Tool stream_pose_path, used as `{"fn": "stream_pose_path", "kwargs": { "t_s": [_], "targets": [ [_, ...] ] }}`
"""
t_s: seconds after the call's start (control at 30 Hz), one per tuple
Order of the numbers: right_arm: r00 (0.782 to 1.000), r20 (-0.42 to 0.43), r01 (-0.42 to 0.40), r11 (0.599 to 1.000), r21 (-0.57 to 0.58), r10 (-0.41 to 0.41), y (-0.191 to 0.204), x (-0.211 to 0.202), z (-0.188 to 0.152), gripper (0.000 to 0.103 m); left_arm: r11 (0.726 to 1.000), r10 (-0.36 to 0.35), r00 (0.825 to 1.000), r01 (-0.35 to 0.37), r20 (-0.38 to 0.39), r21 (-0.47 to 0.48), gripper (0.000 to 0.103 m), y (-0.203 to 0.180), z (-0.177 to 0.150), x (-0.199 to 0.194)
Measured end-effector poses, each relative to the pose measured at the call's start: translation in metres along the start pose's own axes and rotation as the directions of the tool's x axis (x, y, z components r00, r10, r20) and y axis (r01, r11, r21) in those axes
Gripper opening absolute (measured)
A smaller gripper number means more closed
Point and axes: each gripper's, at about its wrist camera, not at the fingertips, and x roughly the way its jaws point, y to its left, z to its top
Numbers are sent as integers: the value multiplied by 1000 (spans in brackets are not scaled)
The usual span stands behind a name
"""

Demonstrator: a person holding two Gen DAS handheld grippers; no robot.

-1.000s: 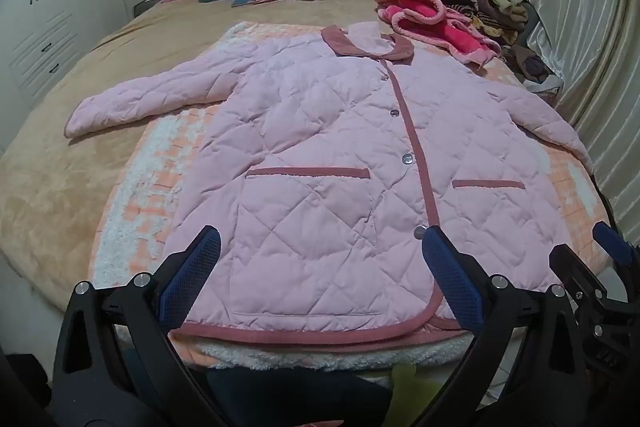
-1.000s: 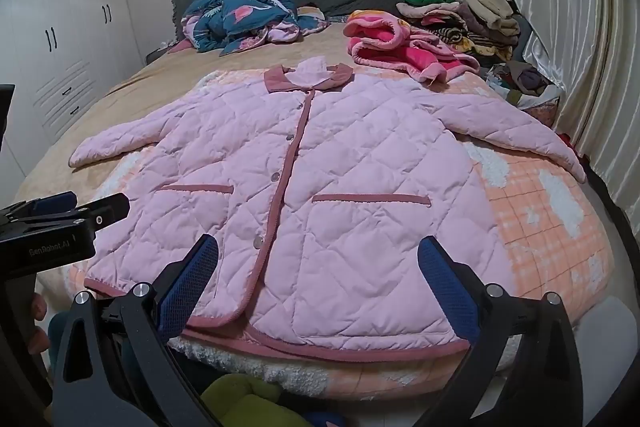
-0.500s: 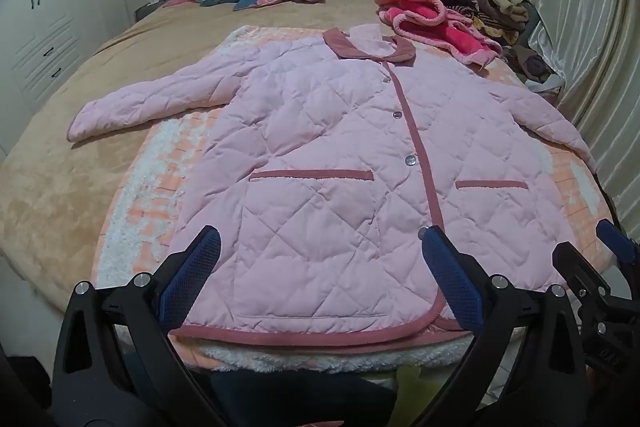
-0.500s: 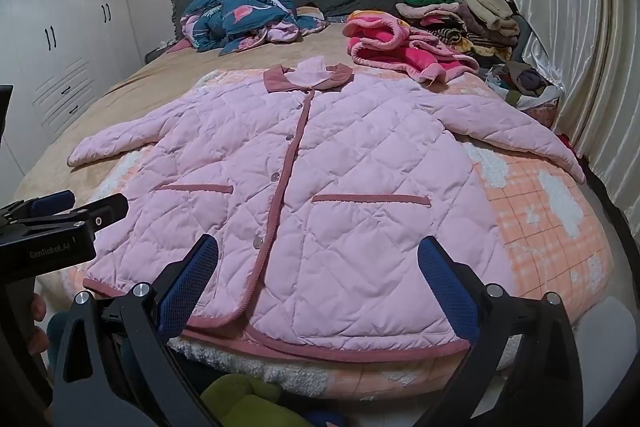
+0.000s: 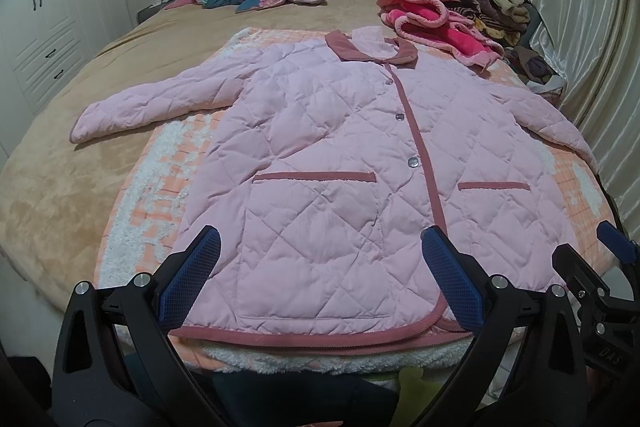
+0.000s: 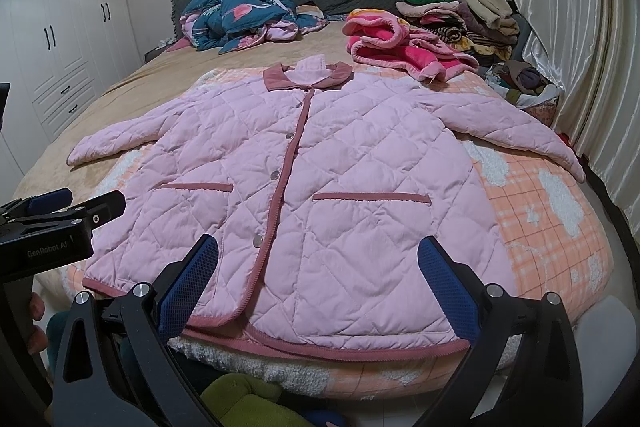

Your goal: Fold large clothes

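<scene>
Little has shifted since a second ago: the left view has only edged slightly nearer the hem. From the left wrist, the left gripper [image 5: 320,279] hovers spread wide and empty over the quilted pink jacket [image 5: 340,147], lying flat, buttoned, on a fleecy checked blanket [image 5: 160,179] at the bed's near edge. From the right wrist, the right gripper [image 6: 316,283] likewise gapes empty above the corduroy-trimmed hem.

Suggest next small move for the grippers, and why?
Probably reach the left gripper toward the jacket's left sleeve to fold it inward. The pink quilted jacket lies flat and buttoned on the bed, both sleeves spread, and both grippers hover open above the hem, holding nothing.
</scene>
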Motion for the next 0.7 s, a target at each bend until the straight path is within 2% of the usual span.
{"fn": "stream_pose_path", "kwargs": {
  "t_s": [0.7],
  "targets": [
    [1000, -5, 1, 1000, -1, -1, 0, 3, 0, 99, 1000, 5, 1000, -5, 4, 0, 94, 1, 0, -2]
  ]
}}
